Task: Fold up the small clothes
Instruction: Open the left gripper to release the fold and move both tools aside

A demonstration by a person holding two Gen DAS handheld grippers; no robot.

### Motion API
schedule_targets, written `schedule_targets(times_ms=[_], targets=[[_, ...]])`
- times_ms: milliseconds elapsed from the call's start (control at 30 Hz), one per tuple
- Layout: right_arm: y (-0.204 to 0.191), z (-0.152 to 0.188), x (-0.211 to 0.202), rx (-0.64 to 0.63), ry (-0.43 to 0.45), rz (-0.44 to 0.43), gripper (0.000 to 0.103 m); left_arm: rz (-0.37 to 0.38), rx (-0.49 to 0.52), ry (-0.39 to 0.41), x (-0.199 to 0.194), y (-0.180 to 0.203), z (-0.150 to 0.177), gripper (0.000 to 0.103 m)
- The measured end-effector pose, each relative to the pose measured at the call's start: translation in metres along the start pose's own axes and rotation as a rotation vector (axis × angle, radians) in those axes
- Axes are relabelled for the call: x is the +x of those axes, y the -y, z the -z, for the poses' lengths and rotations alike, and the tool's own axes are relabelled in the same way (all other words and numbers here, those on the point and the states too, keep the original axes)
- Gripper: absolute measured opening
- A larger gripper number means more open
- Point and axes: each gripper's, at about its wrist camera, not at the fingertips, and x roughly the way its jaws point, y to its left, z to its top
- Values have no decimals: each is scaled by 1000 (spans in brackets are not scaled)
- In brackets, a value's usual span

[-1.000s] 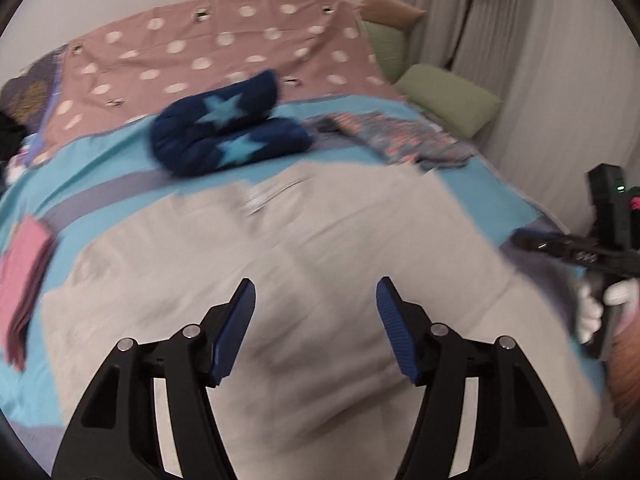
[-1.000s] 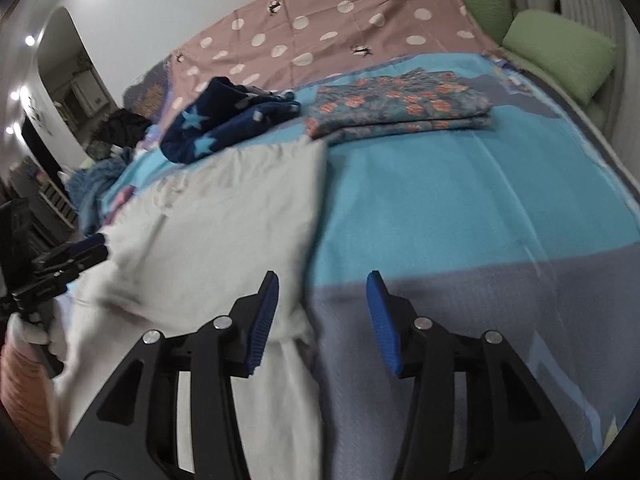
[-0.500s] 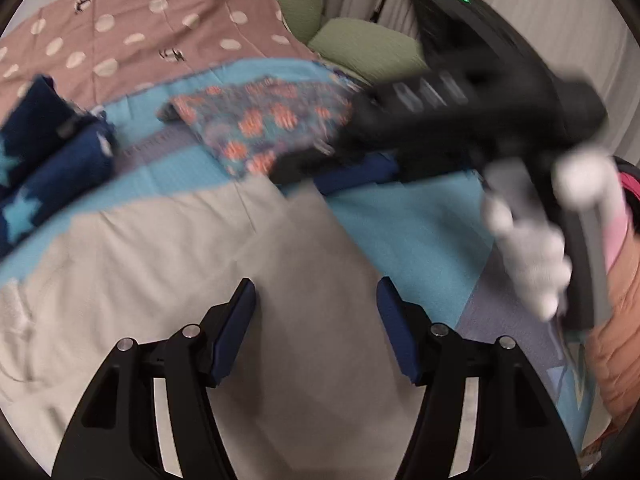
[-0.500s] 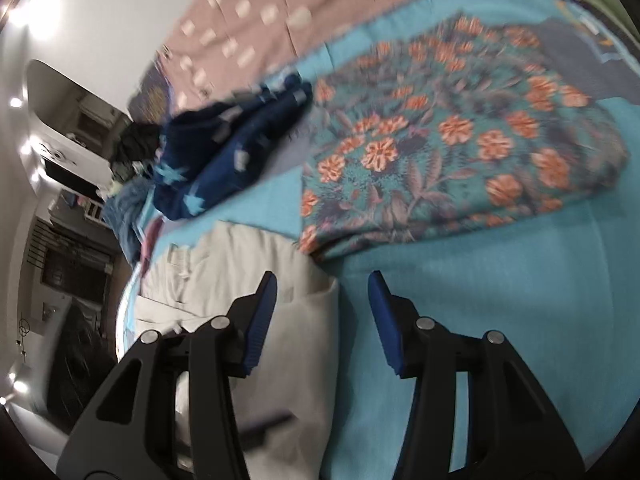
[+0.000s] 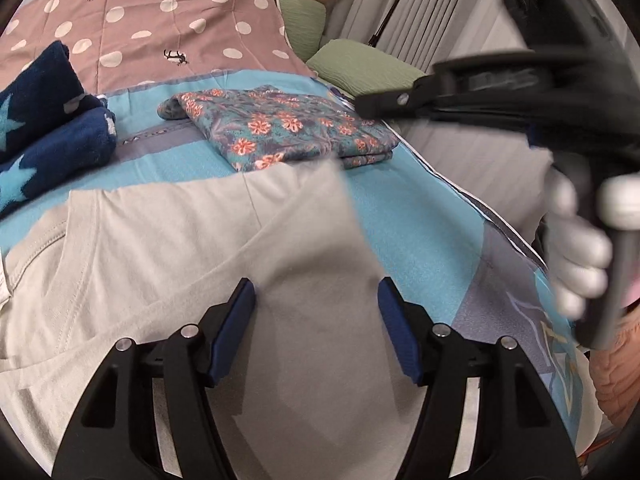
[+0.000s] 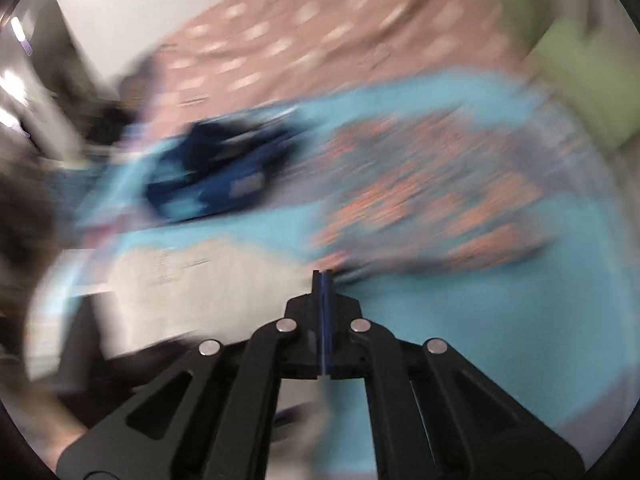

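Observation:
A pale grey T-shirt lies spread on the turquoise bedcover. My left gripper hovers open over the shirt's right part, with its pads clear of the cloth. The shirt's far right corner stands lifted and blurred just below my right gripper, which a white-gloved hand holds. In the blurred right wrist view my right gripper has its blue pads pressed together at that corner of the shirt.
Beyond the shirt lie a folded floral garment and, to its left, a rolled navy star blanket. A pink polka-dot cover and green pillows fill the bed's head. White curtains hang along the right side.
My right gripper went from open around the shirt's corner to shut and rose, and the corner came up with it. My left gripper swung right over the shirt, then held still, open.

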Motion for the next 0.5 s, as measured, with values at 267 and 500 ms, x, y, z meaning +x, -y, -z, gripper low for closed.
schedule_targets(times_ms=[267,500], targets=[[-7,29,1,-23,-55,-190,1,23,-19,9,-2,-4,1,65],[13,71,34,101,-180,-121,1,-48,-53,15,-15,-6,4,65]])
